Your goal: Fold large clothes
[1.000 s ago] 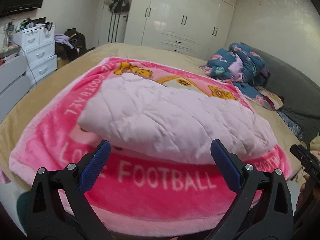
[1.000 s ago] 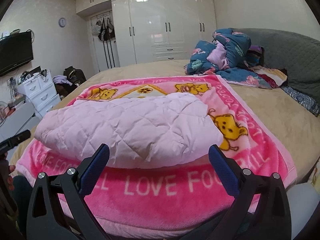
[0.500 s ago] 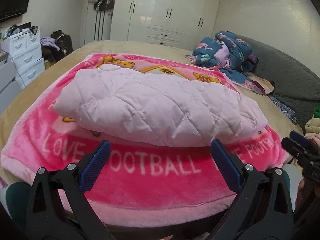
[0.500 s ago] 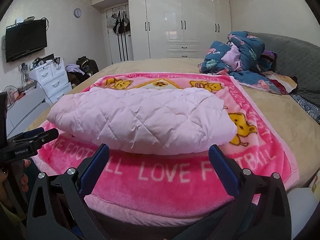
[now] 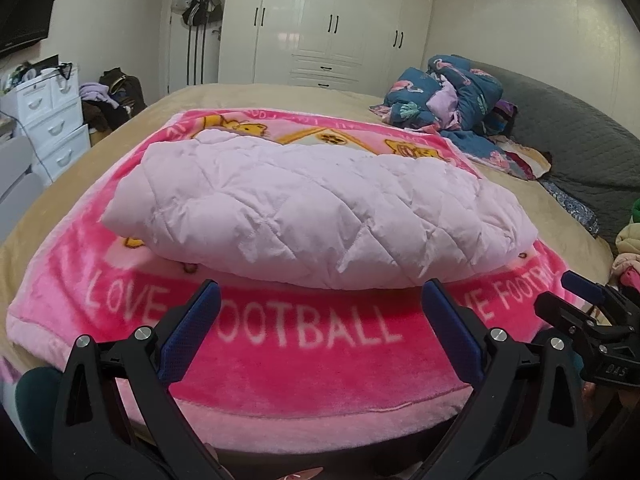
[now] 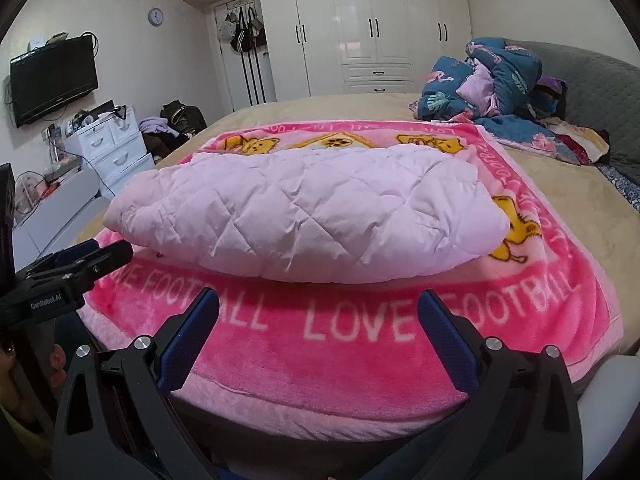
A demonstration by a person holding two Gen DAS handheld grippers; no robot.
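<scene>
Left gripper [image 5: 320, 332] spread wide, empty, low over the near border of the pink blanket [image 5: 304, 364], short of the jacket's front fold; right gripper [image 6: 318, 330] likewise spread and empty, level with it. Straight ahead of both, apart from the fingers: folded pale pink quilted jacket [image 5: 316, 216], resting mid-blanket, long axis running side to side across the view. Left end toward the left gripper, right end toward the right, neither clearly nearer. Likely folded already, or due one more fold
</scene>
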